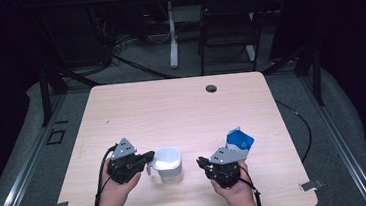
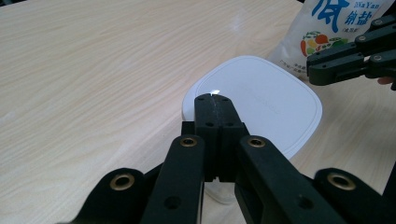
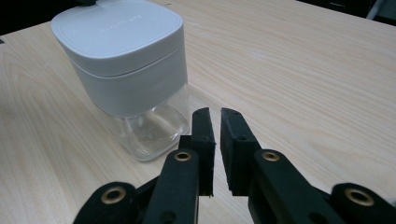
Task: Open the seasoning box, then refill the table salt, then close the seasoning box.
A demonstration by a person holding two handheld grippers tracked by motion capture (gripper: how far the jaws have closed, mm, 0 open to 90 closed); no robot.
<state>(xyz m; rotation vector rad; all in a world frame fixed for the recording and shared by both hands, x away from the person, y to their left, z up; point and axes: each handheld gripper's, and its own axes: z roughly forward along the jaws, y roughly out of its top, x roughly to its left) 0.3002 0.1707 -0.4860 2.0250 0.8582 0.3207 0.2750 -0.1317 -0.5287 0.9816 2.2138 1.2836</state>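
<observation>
A clear square jar with a white lid (image 1: 168, 163) (image 2: 261, 102) (image 3: 121, 60) stands near the table's front edge, between both hands. My left gripper (image 1: 149, 157) (image 2: 212, 98) is shut with nothing seen between its jaws, and its tips rest at the left edge of the lid. My right gripper (image 1: 199, 161) (image 3: 215, 114) points at the jar from the right, a short way off. Its jaws stand a narrow gap apart with nothing between them. A blue and white bag (image 1: 238, 142) (image 2: 327, 32) stands upright just behind the right gripper.
The light wooden table (image 1: 171, 109) has a round cable hole (image 1: 211, 88) near its far edge. A dark chair (image 1: 227, 29) and a table leg stand on the floor beyond it. Cables trail from both grippers toward the front edge.
</observation>
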